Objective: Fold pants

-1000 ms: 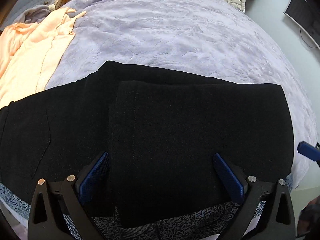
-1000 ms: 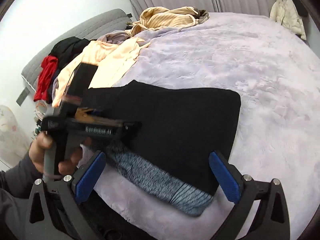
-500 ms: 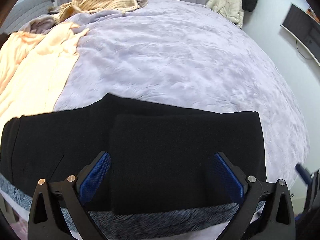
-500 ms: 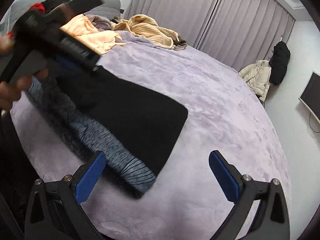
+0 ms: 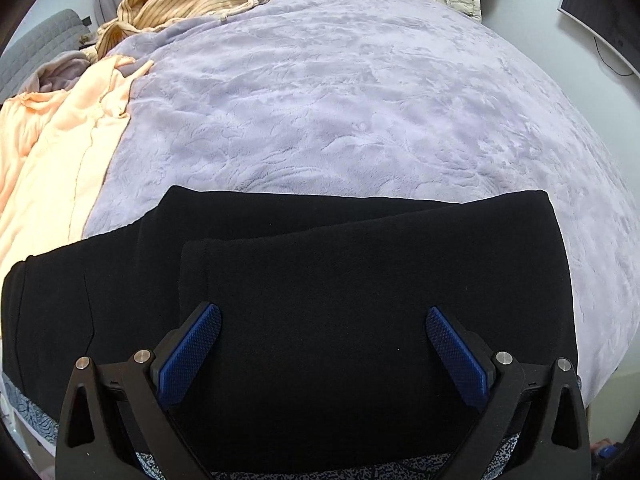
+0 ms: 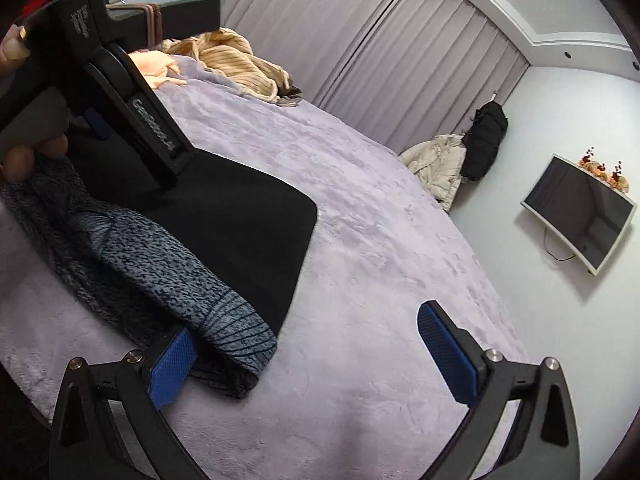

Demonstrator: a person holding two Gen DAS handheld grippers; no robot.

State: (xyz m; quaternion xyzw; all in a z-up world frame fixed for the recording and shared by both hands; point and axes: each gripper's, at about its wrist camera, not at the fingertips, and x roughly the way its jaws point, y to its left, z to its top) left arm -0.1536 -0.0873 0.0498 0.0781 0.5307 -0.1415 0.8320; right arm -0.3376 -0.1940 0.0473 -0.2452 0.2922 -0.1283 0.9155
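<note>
The black, soft-knit pants [image 5: 360, 312] lie folded on the lilac plush bed cover [image 5: 360, 100], directly ahead of and beneath the left tongs [image 5: 323, 338], whose blue-padded fingers stand wide apart over the cloth and clamp nothing. An upper layer has been laid across a lower one, its left edge just beyond the left finger, its right side running to the fold at the far right of that view. The long axis of the bundle runs crosswise to the left tongs, from left to right, so the cloth spreads past both fingers. Seen from the right wrist, the same pants [image 6: 224, 224] lie up and to the left of the right tongs [image 6: 304, 350], which are also spread and empty, their left finger touching or just beside a blue-grey speckled knit garment [image 6: 168, 276] that lies partly under the near edge of the pants. The left tongs look the nearer to the pants; the right ones face mostly bare bed cover. A further fold would probably go along the long axis, end towards end. A peach garment [image 5: 52, 152] lies well to the left.
</note>
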